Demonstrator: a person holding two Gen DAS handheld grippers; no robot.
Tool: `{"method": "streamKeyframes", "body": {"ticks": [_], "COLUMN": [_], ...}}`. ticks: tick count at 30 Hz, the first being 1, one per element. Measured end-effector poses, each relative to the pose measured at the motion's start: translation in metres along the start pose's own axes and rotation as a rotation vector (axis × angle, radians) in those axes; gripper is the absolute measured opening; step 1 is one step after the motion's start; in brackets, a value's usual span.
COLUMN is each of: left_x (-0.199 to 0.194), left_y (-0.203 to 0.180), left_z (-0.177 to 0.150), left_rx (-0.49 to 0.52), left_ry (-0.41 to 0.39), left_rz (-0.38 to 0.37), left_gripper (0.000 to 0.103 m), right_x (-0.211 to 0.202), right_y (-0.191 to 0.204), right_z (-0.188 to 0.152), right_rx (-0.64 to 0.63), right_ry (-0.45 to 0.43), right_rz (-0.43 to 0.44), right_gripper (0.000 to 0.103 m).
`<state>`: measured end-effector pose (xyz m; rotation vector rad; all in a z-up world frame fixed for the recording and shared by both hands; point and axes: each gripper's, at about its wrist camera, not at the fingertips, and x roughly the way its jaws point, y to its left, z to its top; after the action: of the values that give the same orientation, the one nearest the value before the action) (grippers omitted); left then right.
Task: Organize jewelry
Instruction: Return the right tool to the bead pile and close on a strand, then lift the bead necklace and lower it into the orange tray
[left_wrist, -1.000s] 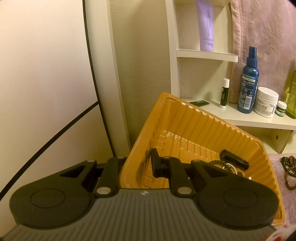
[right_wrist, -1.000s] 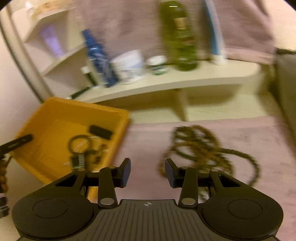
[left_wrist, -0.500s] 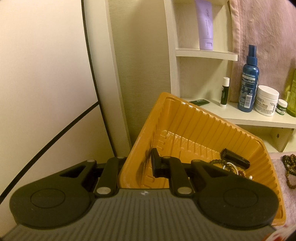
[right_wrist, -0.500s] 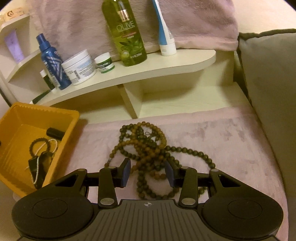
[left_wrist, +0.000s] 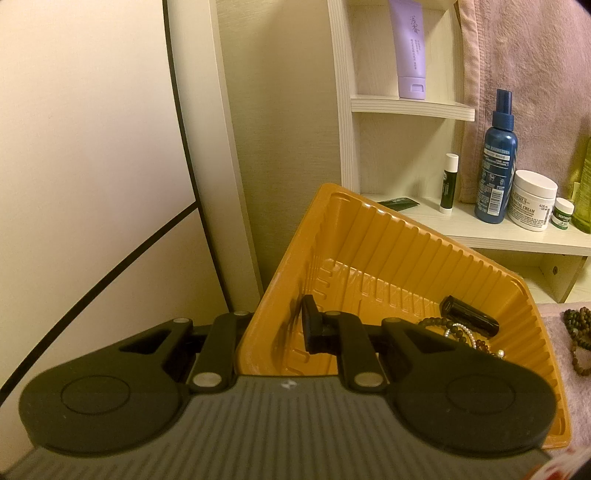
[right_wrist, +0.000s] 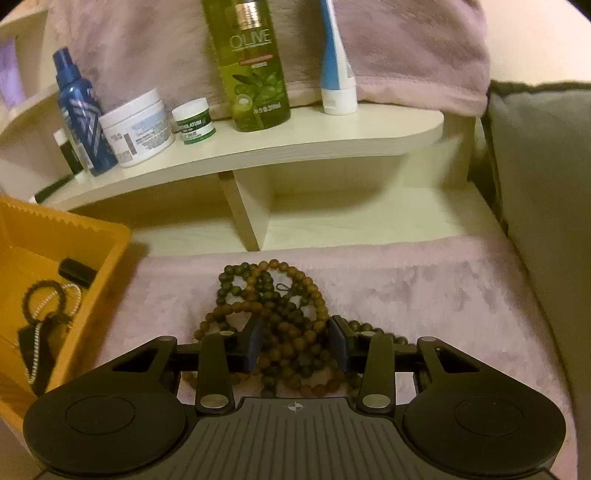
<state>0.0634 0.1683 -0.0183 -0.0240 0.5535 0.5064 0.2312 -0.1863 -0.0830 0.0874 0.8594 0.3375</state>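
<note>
Tray (right_wrist: 110, 236): left of the bead pile, on the cloth's left edge, tilted.
In tray: tube (left_wrist: 469, 315) toward the back, bracelets (right_wrist: 51, 299) in front of it.
Bead necklace (right_wrist: 273, 295): heaped on the cloth (right_wrist: 424, 288), right of the tray.
Shelf (right_wrist: 295, 147): behind the cloth, carrying bottles and jars in a row.
Cushion (right_wrist: 546, 184): right of the cloth.

Dim, warm yellowish indoor light, soft shadows, mild blur, and fisheye bending with dark corners
</note>
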Motion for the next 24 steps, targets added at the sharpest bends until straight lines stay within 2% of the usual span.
{"method": "streamKeyframes", "body": {"ticks": [5,7,16,24], "left_x": [0.0,0.0,0.0,0.0], "left_y": [0.0,0.0,0.0,0.0], "left_z": [0.0,0.0,0.0,0.0], "left_rx": [0.0,-0.001,0.0,-0.001], "left_ry": [0.0,0.0,0.0,0.001], "left_rz": [0.0,-0.001,-0.001,-0.001], "left_gripper": [0.014,0.014,0.014,0.014], "right_x": [0.002,-0.001,-0.038,-0.084], "right_y": [0.001,0.0,-0.001,-0.002], "right_z": [0.0,0.001,0.006,0.036], "right_rx": [-0.051,-0.06,-0.024,0.013], "right_ry": [-0.008,-0.015,-0.074,-0.144], "right_rz": [-0.014,-0.006,0.098,0.199], "right_gripper": [0.011,0.007,0.007,0.007]}}
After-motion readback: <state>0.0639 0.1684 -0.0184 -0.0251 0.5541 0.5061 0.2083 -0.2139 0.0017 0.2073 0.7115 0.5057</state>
